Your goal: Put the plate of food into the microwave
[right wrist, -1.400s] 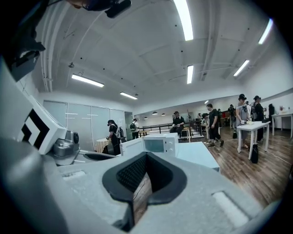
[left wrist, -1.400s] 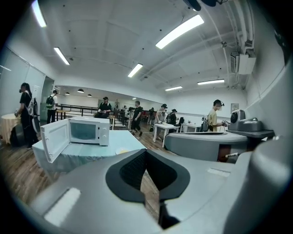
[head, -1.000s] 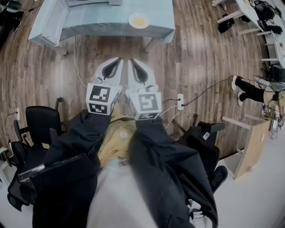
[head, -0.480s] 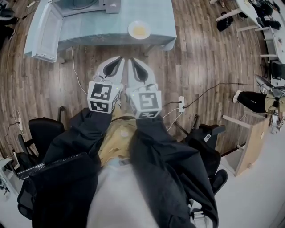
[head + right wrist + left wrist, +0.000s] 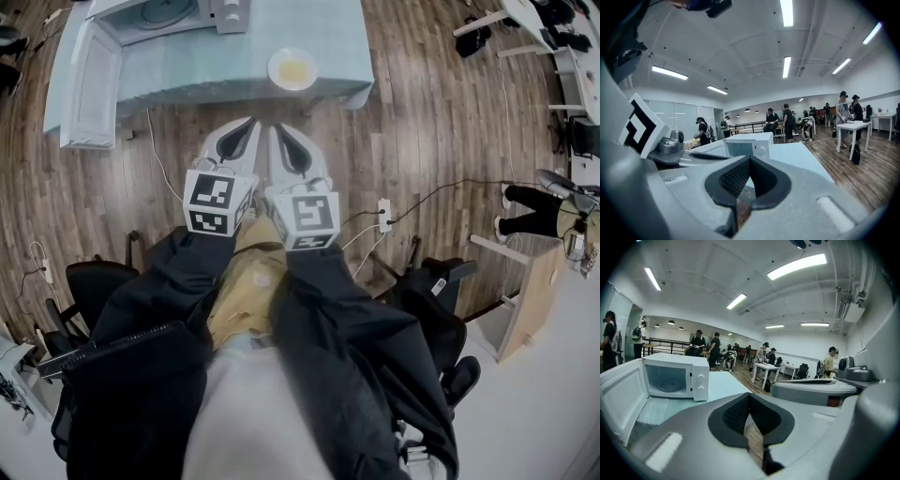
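Note:
A white plate of yellow food [image 5: 292, 68] sits near the front edge of the table with the light blue cloth [image 5: 337, 37]. The white microwave [image 5: 169, 11] stands at the table's back left with its door [image 5: 86, 84] swung open; it also shows in the left gripper view as the microwave [image 5: 675, 378] and in the right gripper view as the microwave [image 5: 746, 144]. My left gripper [image 5: 250, 124] and right gripper [image 5: 276, 127] are side by side over the wooden floor, short of the table. Both are shut and hold nothing.
Black office chairs [image 5: 94, 291] stand at my left and another chair [image 5: 431, 300] at my right. A power strip [image 5: 381, 215] and cables lie on the floor. A wooden stand [image 5: 530, 291] is at the right. People and desks fill the room behind the table.
The table, plate and microwave have come further into the head view, with the open door now fully in view. Both grippers stay shut and side by side.

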The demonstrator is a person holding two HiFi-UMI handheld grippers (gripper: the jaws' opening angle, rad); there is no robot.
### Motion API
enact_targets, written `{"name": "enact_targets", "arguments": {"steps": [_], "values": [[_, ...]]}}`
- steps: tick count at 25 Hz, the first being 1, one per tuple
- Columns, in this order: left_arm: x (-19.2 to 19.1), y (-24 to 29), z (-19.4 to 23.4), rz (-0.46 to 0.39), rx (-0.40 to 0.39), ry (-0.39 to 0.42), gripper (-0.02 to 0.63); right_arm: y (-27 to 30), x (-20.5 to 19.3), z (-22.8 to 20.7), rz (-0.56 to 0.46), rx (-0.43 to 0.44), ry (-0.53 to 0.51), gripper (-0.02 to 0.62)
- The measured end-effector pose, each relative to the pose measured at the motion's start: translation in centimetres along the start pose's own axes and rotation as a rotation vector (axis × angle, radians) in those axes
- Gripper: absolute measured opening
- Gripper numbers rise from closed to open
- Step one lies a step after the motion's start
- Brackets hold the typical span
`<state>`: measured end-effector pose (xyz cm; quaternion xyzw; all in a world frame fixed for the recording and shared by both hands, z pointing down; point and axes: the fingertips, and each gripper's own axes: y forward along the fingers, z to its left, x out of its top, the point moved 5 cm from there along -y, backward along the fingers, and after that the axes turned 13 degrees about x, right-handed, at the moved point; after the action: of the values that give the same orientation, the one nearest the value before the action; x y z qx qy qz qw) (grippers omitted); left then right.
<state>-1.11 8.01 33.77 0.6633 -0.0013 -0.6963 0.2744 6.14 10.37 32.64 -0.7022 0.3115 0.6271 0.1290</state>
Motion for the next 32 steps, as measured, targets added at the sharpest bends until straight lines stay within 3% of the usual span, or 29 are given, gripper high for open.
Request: {"name": "enact_targets", "arguments": {"steps": [8, 19, 32], "values": [[0.0, 3.4, -0.4, 0.035, 0.006, -0.011, -0.003, 1.7, -0.5, -3.2, 0.032, 0.015, 0.030, -0.003], [5.0, 11.7, 2.6, 0.011, 0.106, 0.015, -0.003, 8.3, 2.9, -10.2, 0.006, 0.089, 0.003, -0.003], [5.2, 18.7, 2.3, 0.080, 0.124, 0.014, -0.003, 12.5, 2.8, -15.8, 0.064, 0.138, 0.065, -0.003]]}}
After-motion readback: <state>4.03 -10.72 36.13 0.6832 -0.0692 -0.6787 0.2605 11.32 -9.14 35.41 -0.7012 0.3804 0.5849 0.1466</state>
